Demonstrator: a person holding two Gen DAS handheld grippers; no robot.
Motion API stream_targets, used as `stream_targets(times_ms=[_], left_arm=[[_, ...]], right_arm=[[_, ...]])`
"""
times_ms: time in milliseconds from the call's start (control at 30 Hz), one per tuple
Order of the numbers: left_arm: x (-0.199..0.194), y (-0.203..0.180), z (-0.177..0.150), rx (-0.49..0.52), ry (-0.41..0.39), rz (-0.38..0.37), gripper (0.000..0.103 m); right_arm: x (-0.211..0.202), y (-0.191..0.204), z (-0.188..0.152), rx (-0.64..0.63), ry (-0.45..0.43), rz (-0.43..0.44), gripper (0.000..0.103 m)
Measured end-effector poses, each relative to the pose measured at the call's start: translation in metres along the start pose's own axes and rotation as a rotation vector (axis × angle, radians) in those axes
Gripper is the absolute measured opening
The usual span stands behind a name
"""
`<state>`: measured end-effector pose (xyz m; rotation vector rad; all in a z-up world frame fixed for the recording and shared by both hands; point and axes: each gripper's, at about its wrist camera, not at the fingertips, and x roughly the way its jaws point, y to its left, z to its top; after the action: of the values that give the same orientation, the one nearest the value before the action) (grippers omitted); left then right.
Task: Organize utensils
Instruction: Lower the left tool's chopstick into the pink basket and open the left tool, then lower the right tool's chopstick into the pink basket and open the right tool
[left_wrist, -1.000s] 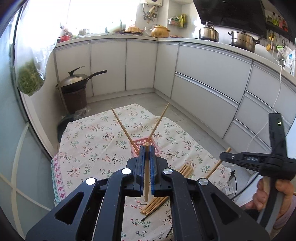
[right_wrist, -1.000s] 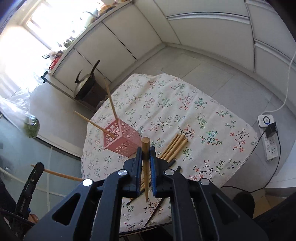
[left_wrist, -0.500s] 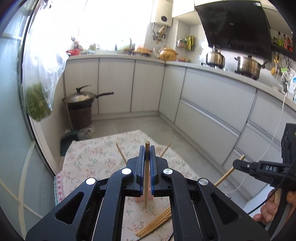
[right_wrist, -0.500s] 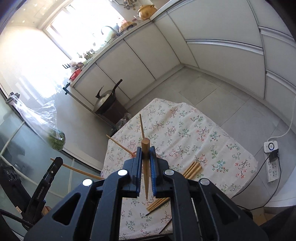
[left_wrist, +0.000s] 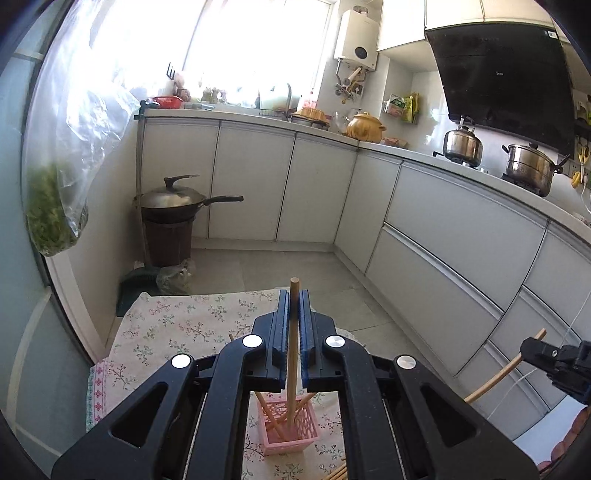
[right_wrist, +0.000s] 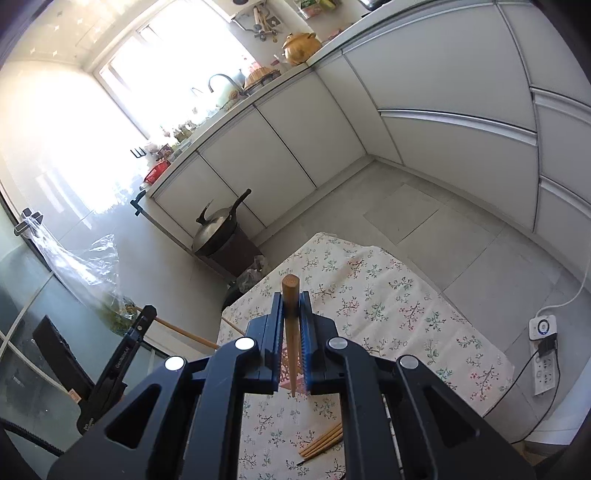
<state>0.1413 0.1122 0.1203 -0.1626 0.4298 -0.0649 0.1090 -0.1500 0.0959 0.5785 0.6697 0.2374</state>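
My left gripper (left_wrist: 293, 295) is shut on a wooden chopstick (left_wrist: 292, 354) held upright, its lower tip inside the pink lattice utensil basket (left_wrist: 290, 428) on the floral tablecloth (left_wrist: 177, 325). Two other chopsticks lean in the basket. My right gripper (right_wrist: 291, 295) is shut on a second wooden chopstick (right_wrist: 291, 332), held above the table; the basket (right_wrist: 283, 363) shows partly behind its jaws. Several loose chopsticks (right_wrist: 321, 441) lie on the cloth near the front edge. The right gripper also shows in the left wrist view (left_wrist: 532, 347), and the left one in the right wrist view (right_wrist: 146, 314).
White kitchen cabinets (left_wrist: 443, 221) wrap the room. A wok on a dark stand (left_wrist: 170, 206) sits on the floor behind the table. A plastic bag of greens (left_wrist: 51, 206) hangs at left. A power strip (right_wrist: 543, 354) lies on the floor at right.
Both grippers tilted up toward level, still shut on their chopsticks. The left chopstick's tip has come down into the pink basket.
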Motion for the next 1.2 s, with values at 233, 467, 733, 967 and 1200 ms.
stream_targets(times_ms=[233,467,733,967,1200], left_arm=[[0.018,0.005,-0.015,-0.001,0.068,0.008,0.025],[-0.027,0.033,0.004,-0.105,-0.068,0.041,0.055],[-0.051,0.058,0.014,-0.184,-0.124,0.054,0.073],[-0.047,0.059,0.015,-0.185,-0.107,0.056,0.073],[-0.029,0.06,0.01,-0.174,-0.043,0.066,0.073]], right_arm=[[0.027,0.008,0.007,-0.016,0.012,-0.018,0.008],[0.044,0.025,0.006,-0.061,0.008,-0.045,0.008],[0.065,0.049,0.004,-0.115,0.014,-0.067,0.009],[0.09,0.059,0.001,-0.145,0.037,-0.094,0.008],[0.128,0.064,-0.009,-0.167,0.085,-0.107,0.012]])
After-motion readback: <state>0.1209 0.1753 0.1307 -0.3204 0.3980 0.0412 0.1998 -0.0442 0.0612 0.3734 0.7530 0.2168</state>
